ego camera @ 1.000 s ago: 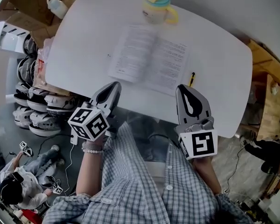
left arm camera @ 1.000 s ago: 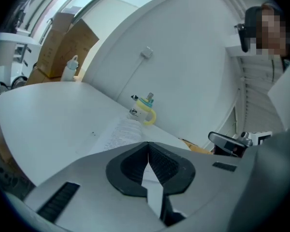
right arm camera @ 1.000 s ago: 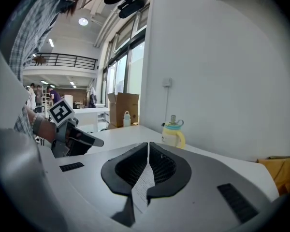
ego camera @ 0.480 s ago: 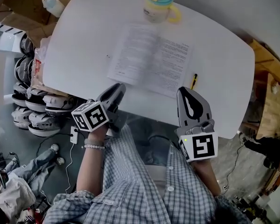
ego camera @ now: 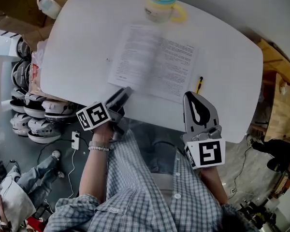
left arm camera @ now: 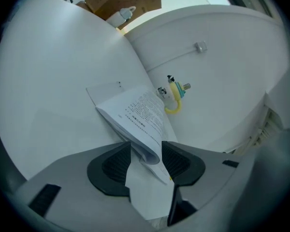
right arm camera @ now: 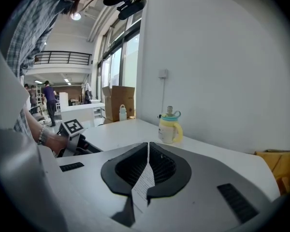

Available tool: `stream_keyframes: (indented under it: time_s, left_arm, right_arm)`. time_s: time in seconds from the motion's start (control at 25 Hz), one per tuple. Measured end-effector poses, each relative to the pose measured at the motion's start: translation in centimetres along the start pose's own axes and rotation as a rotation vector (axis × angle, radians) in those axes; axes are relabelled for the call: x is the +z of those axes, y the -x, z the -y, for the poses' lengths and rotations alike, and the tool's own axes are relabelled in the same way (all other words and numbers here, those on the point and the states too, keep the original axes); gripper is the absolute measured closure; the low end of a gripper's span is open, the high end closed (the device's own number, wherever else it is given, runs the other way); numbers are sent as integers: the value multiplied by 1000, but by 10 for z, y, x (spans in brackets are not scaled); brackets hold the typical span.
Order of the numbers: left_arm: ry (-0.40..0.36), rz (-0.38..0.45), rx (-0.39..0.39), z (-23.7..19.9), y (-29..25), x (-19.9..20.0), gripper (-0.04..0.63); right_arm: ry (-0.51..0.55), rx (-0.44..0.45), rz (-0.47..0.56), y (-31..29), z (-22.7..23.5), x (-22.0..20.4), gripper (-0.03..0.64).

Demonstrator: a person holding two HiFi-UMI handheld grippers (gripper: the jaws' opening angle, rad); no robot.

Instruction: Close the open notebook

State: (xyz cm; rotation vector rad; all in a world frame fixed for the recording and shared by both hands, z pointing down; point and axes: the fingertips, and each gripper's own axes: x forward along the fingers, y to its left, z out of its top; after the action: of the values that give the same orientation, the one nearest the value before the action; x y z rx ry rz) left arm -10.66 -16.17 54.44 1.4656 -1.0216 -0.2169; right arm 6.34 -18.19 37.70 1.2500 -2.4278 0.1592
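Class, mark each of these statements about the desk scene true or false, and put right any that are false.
1. The notebook lies open on the table. True.
2. The cup stands on the notebook. False: it stands on the table beyond the notebook.
3. The left gripper's fingers are pressed together. False: they stand apart, having just been opening, with the notebook's corner pages between them.
4. A pencil lies beside the notebook, near the right gripper. True.
5. The right gripper's fingers are closed together. True.
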Motion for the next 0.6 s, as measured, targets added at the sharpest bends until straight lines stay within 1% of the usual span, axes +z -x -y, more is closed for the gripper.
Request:
stream_keyframes:
  time_s: [0.28, 0.6]
  left_arm:
    - [99, -1, -1, -7, -11, -6, 403]
    - [153, 18, -12, -12, -21, -10, 405]
  right_arm:
    - [-8, -12, -16, 2, 6, -7, 591]
    - [-14, -18, -32, 8, 14, -15, 591]
